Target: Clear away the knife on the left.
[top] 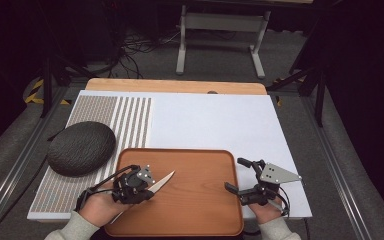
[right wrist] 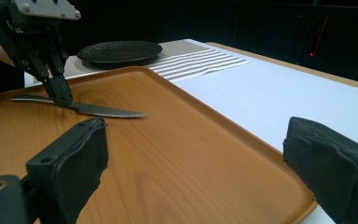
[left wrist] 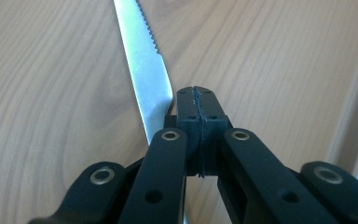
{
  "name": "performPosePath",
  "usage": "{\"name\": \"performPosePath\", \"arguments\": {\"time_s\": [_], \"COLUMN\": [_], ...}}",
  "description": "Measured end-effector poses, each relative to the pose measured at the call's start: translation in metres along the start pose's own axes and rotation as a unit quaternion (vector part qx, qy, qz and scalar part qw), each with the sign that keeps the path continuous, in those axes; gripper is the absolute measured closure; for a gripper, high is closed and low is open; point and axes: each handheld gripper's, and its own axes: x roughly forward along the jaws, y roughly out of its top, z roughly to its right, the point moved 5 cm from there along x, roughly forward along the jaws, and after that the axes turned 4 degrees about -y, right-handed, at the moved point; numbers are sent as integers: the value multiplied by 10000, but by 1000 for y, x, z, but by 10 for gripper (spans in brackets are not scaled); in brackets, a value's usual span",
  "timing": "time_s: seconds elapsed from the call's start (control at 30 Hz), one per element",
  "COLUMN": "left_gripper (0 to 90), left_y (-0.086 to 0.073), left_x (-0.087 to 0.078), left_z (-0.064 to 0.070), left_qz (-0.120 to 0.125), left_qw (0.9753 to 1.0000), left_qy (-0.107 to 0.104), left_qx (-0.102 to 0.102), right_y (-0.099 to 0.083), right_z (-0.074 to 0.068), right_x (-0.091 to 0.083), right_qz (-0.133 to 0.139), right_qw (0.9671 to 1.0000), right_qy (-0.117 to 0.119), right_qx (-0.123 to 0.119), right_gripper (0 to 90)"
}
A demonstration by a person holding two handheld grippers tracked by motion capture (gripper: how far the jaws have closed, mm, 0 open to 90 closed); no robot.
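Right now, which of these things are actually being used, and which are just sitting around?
In use:
left gripper, jaws shut on the knife
knife, over the tray
wooden tray

Sitting around:
dark plate on the striped mat
right gripper, jaws open, holding nothing

Smooth wood-grain tray [top: 200, 200], shiny serrated metal knife [top: 164, 181], rough matt dark plate [top: 81, 148], matt white surface [top: 215, 122], striped woven mat [top: 130, 120]
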Motion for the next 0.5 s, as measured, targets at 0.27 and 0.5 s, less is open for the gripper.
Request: {"name": "performPosePath", "arguments": {"time_s": [0.27,0.5], "left_gripper": [899,899], "left_y": [-3,-4], "left_x": [7,7], "left_z": [-1,-5], "left_qz": [-220,-166], "left_qw": [9997,9998], "left_qy": [108,136], "left_qx": [56,-19], "right_y": [0,0], "right_z": [0,0], "right_x": [0,0], "right_qz": [3,-13], "right_qw": [10000,10000], "right_qy": [-2,-8], "right_qx": [0,2], "right_gripper": [70,70]}}
